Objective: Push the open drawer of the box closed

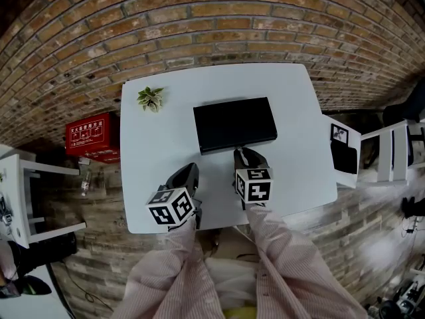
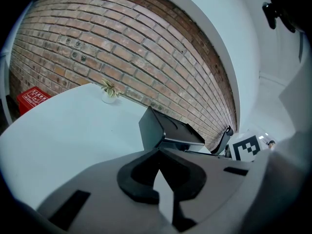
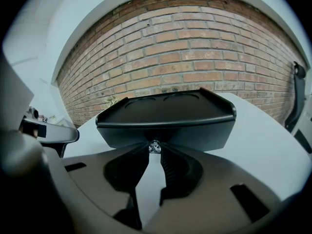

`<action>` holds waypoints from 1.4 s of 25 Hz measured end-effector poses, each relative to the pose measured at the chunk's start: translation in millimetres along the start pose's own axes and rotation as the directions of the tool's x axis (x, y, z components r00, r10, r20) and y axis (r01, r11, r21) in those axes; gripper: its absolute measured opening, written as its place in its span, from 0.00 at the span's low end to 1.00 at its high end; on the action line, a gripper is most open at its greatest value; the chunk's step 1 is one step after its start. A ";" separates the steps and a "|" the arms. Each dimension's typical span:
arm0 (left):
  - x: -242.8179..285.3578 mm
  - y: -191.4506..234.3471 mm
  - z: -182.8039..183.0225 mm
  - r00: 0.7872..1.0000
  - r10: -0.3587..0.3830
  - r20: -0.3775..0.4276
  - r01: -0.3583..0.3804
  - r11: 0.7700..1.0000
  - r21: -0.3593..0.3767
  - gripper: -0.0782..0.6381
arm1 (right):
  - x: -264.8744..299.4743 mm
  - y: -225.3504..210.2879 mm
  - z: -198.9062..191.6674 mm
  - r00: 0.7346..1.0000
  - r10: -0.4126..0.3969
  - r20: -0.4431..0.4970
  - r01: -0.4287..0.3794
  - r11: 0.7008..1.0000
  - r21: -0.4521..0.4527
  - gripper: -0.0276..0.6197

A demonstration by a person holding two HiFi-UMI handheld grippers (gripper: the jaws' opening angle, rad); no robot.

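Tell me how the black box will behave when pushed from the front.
The black box looks rigid, likely hard plastic. Nothing visibly anchors it on the smooth white table, so it may slide bodily. Low and wide, it seems unlikely to tip.

Desk [image 1: 149,171]: the bare left half and right strip give open passage; a small plant [image 1: 151,98] takes the far left corner. Box [image 1: 234,123] blocks the middle rear, with a brick wall [image 1: 199,18] beyond the far edge. Box front is occupied by the right claw [image 1: 243,153], closed on the knob [image 3: 154,147]; the left claw [image 1: 191,171] stands near the front edge.
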State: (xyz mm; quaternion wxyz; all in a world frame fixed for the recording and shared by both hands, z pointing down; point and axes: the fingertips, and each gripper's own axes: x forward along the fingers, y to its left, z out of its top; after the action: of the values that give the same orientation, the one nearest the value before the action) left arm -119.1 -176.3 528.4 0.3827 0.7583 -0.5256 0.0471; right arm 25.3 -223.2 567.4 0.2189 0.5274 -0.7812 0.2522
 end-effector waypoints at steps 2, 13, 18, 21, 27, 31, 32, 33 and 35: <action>1.0 0.5 0.2 1.000 0.000 -0.001 0.000 1.000 -0.001 0.10 | 0.5 0.2 -0.1 1.000 0.001 0.001 -0.001 1.000 0.002 0.16; 3.1 0.1 0.8 1.000 0.001 -0.004 -0.001 1.000 0.000 0.10 | 1.8 -0.4 1.7 1.000 0.002 0.001 -0.002 1.000 0.007 0.16; 2.3 0.0 0.3 1.000 0.001 -0.006 -0.001 1.000 0.002 0.10 | 2.7 -0.2 1.7 1.000 -0.001 0.001 0.001 1.000 0.006 0.16; 1.4 -0.3 0.7 1.000 0.000 -0.004 0.000 1.000 0.004 0.10 | 3.1 -0.1 2.0 1.000 -0.003 0.002 0.003 1.000 0.001 0.16; -2.5 -1.4 1.6 1.000 -0.001 0.003 0.001 1.000 0.008 0.10 | 4.2 2.6 1.4 1.000 0.011 0.000 -0.011 0.998 -0.060 0.16; -6.2 -3.4 2.5 1.000 0.000 0.010 0.000 1.000 0.011 0.10 | -1.7 1.9 0.1 1.000 0.015 0.026 -0.014 0.999 -0.050 0.16; -7.2 -4.0 3.1 1.000 -0.001 0.013 0.001 1.000 0.012 0.10 | -4.5 2.2 0.9 0.999 0.017 0.039 -0.015 0.999 -0.051 0.16; -8.3 -4.6 3.8 1.000 -0.003 0.016 0.002 1.000 0.014 0.10 | -7.7 2.6 2.3 0.998 0.017 0.054 -0.014 0.998 -0.057 0.16; -11.0 -6.8 5.3 1.000 -0.010 0.024 0.009 1.000 0.021 0.10 | -14.0 3.4 5.3 0.997 0.019 0.081 -0.013 0.997 -0.071 0.16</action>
State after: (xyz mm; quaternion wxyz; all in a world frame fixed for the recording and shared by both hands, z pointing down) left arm -120.1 -170.3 515.8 0.3687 0.7653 -0.5260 0.0417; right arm 26.7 -215.5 554.2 0.2033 0.5229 -0.8021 0.2048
